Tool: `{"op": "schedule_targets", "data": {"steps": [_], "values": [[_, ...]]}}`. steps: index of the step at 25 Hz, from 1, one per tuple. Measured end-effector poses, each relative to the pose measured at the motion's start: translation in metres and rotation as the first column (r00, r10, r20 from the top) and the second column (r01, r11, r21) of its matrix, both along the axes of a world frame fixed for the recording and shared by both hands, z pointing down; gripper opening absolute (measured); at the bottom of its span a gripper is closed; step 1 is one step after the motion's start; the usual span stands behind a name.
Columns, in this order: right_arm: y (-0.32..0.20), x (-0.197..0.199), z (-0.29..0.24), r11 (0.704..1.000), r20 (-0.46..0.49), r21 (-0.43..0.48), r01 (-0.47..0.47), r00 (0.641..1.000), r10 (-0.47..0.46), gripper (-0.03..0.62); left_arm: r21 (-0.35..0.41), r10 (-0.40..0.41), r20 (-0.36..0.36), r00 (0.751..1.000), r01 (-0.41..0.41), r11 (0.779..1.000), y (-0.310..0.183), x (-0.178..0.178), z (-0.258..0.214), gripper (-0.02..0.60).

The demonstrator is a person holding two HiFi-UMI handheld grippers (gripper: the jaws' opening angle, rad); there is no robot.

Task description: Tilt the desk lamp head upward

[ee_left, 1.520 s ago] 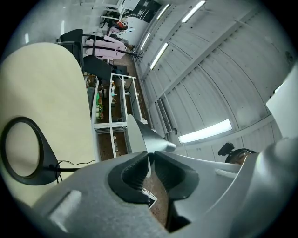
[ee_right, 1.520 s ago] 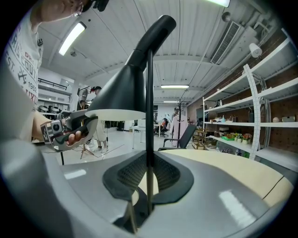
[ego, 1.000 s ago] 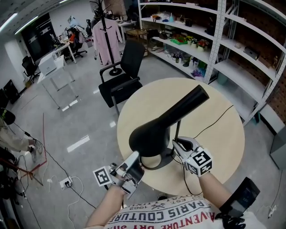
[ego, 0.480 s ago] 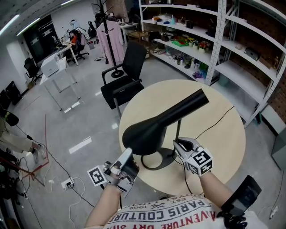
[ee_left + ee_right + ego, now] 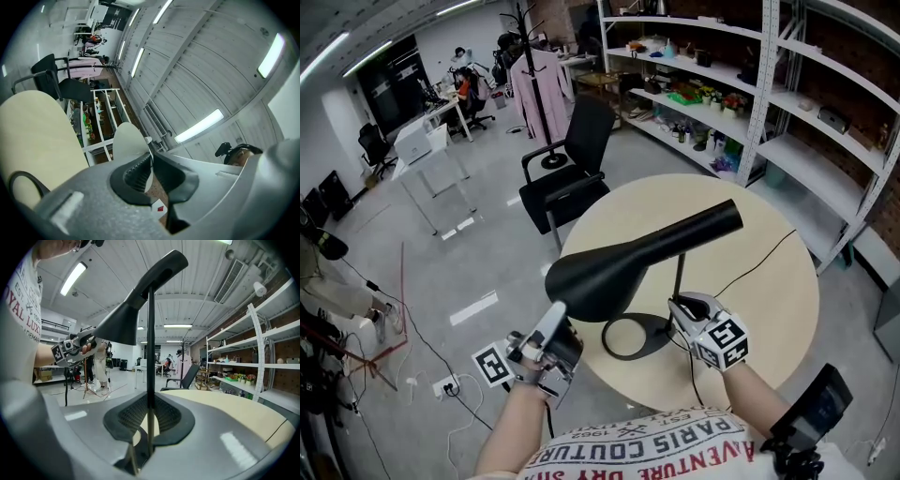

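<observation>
The black desk lamp stands on the round beige table, its ring base near the front edge. Its cone head lies almost level and reaches out past the table's left rim. My left gripper is under the head's wide end. Its jaws are closing, and the shade's thin white rim is pinched between the pads. My right gripper is shut on the thin upright stem, low down near the base. The right gripper view shows the head overhead.
A black lamp cable trails across the table to the right. A black office chair stands behind the table, with a coat rack further back. White shelving with small items lines the right wall.
The lamp head's wide end has swung up and to the left, from drooping to nearly level. My left gripper moved left with it. The right gripper has stayed on the stem.
</observation>
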State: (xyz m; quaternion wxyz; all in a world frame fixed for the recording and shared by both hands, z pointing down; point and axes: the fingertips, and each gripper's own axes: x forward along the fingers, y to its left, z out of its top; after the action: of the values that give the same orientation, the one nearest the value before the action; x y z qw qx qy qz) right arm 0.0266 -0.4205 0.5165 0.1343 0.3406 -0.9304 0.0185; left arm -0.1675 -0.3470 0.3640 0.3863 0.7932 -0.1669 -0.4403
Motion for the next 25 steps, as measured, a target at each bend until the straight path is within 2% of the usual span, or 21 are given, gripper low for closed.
{"op": "schedule_targets", "data": {"steps": [25], "values": [[-0.003, 0.003, 0.001, 1.0, 0.006, -0.003, -0.006, 1.0, 0.006, 0.041, 0.074, -0.106, 0.083, 0.991, 0.1, 0.992, -0.002, -0.009, -0.061, 0.026]]}}
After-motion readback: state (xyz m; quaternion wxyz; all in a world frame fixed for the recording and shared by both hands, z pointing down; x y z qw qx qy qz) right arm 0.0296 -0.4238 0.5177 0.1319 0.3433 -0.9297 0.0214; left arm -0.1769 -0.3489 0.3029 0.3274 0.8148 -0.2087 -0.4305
